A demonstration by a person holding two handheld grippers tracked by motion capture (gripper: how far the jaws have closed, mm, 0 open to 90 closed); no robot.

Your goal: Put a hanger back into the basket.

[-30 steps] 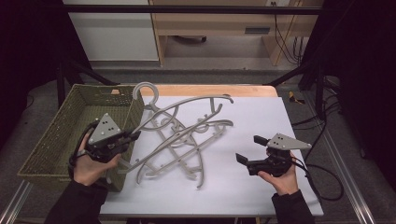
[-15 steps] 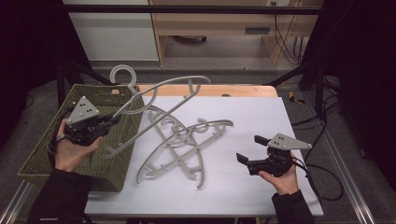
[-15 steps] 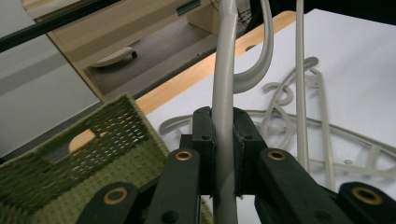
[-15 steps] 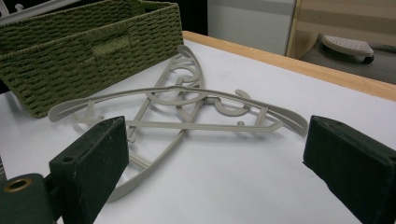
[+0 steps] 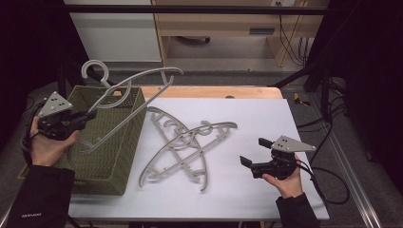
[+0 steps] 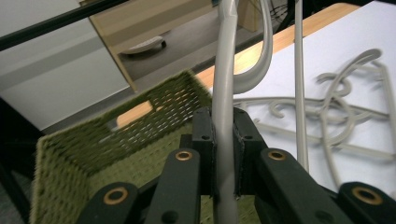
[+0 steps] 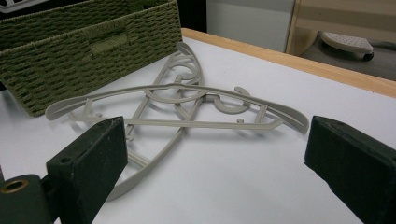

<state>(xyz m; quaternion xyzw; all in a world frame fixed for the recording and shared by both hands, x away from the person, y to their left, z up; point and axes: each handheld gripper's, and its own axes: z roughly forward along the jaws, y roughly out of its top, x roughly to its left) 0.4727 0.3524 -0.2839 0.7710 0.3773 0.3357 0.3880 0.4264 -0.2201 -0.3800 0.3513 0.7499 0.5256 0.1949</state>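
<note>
A grey plastic hanger hangs tilted over the green woven basket at the table's left. My left gripper is shut on its lower bar. In the left gripper view the jaws clamp the grey bar above the basket. Two more grey hangers lie crossed on the white tabletop, right of the basket. Near the front right, my right gripper is open and holds nothing. Its jaws point at the crossed hangers, a short way off.
The basket fills the table's left end, its near side past the front edge. A wooden strip runs along the far edge. Behind are a wooden shelf and a white cabinet. Cables trail at the right.
My left gripper has lifted one hanger off the pile and carried it left, from the table's middle to above the basket. The right gripper has stayed put and open.
</note>
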